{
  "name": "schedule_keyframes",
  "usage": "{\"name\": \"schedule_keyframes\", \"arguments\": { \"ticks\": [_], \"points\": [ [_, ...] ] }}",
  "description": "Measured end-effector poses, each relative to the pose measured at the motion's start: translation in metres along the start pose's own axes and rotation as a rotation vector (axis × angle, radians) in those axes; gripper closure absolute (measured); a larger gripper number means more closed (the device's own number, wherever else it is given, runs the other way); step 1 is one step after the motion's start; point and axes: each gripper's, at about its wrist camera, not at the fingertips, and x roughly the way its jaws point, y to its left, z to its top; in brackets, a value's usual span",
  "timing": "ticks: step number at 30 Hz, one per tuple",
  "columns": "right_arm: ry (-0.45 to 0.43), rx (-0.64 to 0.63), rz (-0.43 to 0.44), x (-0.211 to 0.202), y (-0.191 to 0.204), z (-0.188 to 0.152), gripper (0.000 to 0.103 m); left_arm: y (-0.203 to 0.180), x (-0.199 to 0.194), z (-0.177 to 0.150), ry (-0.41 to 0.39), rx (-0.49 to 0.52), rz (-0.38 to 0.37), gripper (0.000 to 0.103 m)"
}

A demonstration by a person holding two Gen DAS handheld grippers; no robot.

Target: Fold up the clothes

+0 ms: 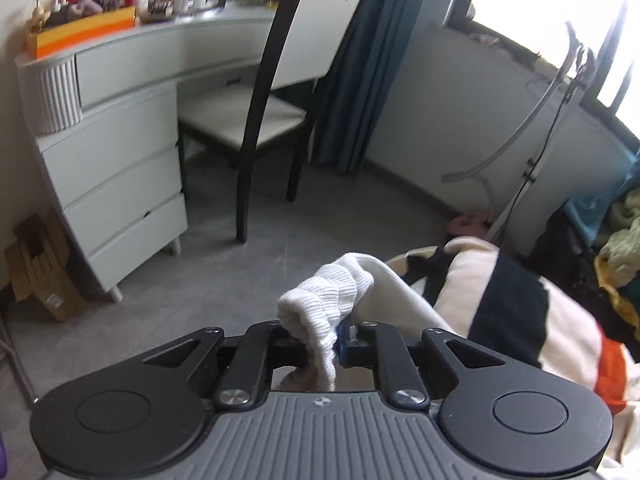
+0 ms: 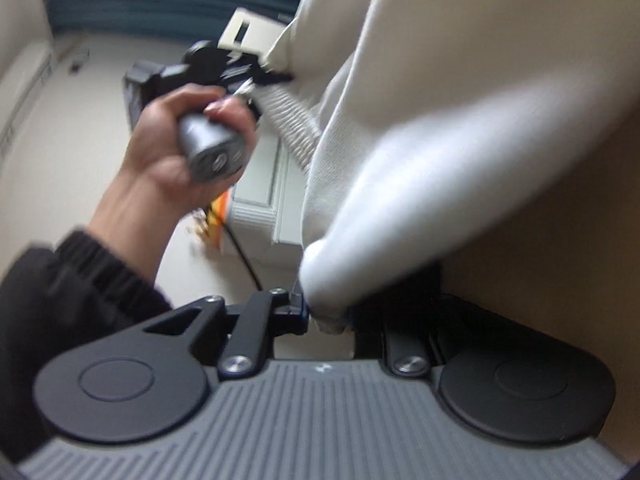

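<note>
A cream-white garment with ribbed hems is held up in the air between both grippers. My left gripper (image 1: 326, 340) is shut on its ribbed edge (image 1: 324, 300), and the plain cloth trails off to the right. My right gripper (image 2: 326, 314) is shut on another bunched part of the same garment (image 2: 440, 160), which hangs across the upper right of the right wrist view. That view also shows the left gripper (image 2: 276, 80), held by a hand (image 2: 180, 148), gripping the ribbed hem (image 2: 288, 120). The view is blurred.
A white dresser (image 1: 120, 160) with clutter on top stands at left, a black-and-white chair (image 1: 272, 112) beside it, teal curtains (image 1: 360, 80) behind. A patterned blanket (image 1: 520, 312) lies lower right, with a pile of clothes (image 1: 616, 248) and a stand (image 1: 532, 160) beyond. Grey floor lies below.
</note>
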Motion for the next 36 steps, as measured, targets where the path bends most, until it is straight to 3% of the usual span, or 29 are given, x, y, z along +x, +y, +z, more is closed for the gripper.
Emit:
{"name": "schedule_keyframes", "arguments": {
  "ticks": [2,4,5,6,7,8,11,13,18,25,31,34,36],
  "points": [
    [0.024,-0.073,-0.028,-0.001,0.015,-0.001,0.078,0.002,-0.012,-0.003,-0.003,0.024,-0.009,0.084],
    [0.047,-0.11,-0.039,-0.006,0.028,-0.002,0.071,0.004,-0.031,-0.008,0.004,0.041,-0.013,0.081],
    [0.063,-0.115,-0.039,-0.01,0.033,-0.004,0.055,0.003,-0.043,-0.01,0.003,0.056,-0.009,0.075],
    [0.074,-0.107,-0.034,-0.014,0.038,-0.007,0.029,0.001,-0.059,-0.014,-0.004,0.077,-0.001,0.071],
    [0.072,-0.107,-0.033,-0.021,0.045,-0.011,0.017,-0.002,-0.076,-0.018,-0.019,0.095,0.004,0.06],
    [0.056,-0.134,-0.03,-0.03,0.052,-0.017,0.011,-0.006,-0.095,-0.022,-0.046,0.109,0.005,0.049],
    [0.031,-0.291,-0.029,-0.06,0.078,-0.035,0.012,-0.021,-0.153,-0.04,-0.124,0.164,-0.024,0.032],
    [0.0,-0.361,-0.035,-0.088,0.091,-0.042,0.012,-0.032,-0.191,-0.059,-0.162,0.202,-0.058,0.028],
    [-0.158,-0.537,-0.153,-0.176,0.114,-0.055,0.013,-0.058,-0.282,-0.125,-0.221,0.266,-0.169,0.028],
    [-0.442,-0.731,-0.394,-0.329,0.089,-0.067,0.013,-0.09,-0.379,-0.268,-0.296,0.449,-0.353,0.028],
    [-0.65,-0.803,-0.554,-0.399,0.049,-0.07,0.013,-0.116,-0.413,-0.385,-0.295,0.447,-0.474,0.028],
    [-0.725,-0.882,-0.587,-0.427,0.019,-0.08,0.014,-0.119,-0.401,-0.437,-0.264,0.418,-0.498,0.028],
    [-0.743,-0.83,-0.636,-0.436,-0.014,-0.078,0.014,-0.121,-0.387,-0.466,-0.273,0.441,-0.475,0.029]
  ]
}}
